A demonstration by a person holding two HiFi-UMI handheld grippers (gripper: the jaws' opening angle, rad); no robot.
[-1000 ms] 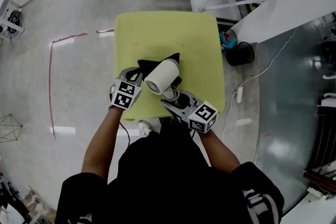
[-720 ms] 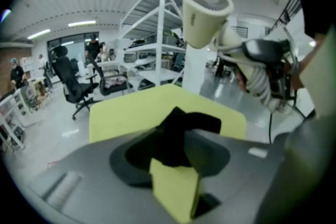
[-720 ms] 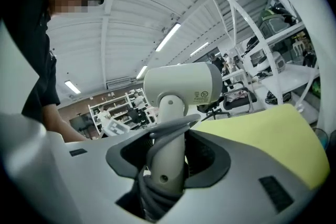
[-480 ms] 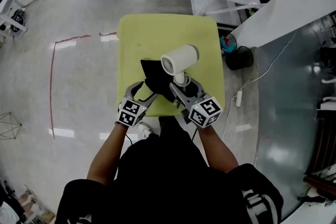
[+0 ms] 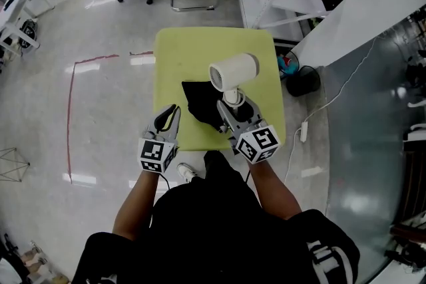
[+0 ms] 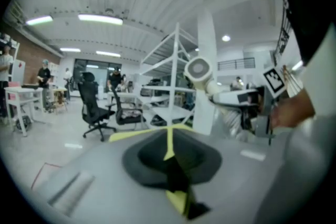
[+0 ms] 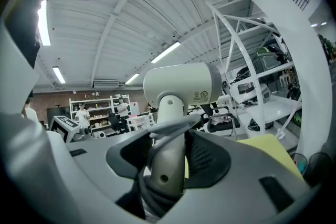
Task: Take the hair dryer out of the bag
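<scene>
Grey left gripper (image 5: 168, 115) over the table's (image 5: 200, 46) near left corner: jaws just been closing, almost together, nothing between. Right gripper (image 5: 231, 105) clamps the white hair dryer's (image 5: 233, 70) handle, nozzle end upward. Only the head view shows the black bag (image 5: 198, 100), lying near the table's near edge

Right hand-held gripper (image 5: 230, 106), jaws clamped

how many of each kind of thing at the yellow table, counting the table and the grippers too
hair dryer: 1
black bag: 1
yellow table: 1
grippers: 2, the left gripper with fingers that have just been closing and nothing between them, the right gripper clamped on the hair dryer's handle
total: 5
</scene>
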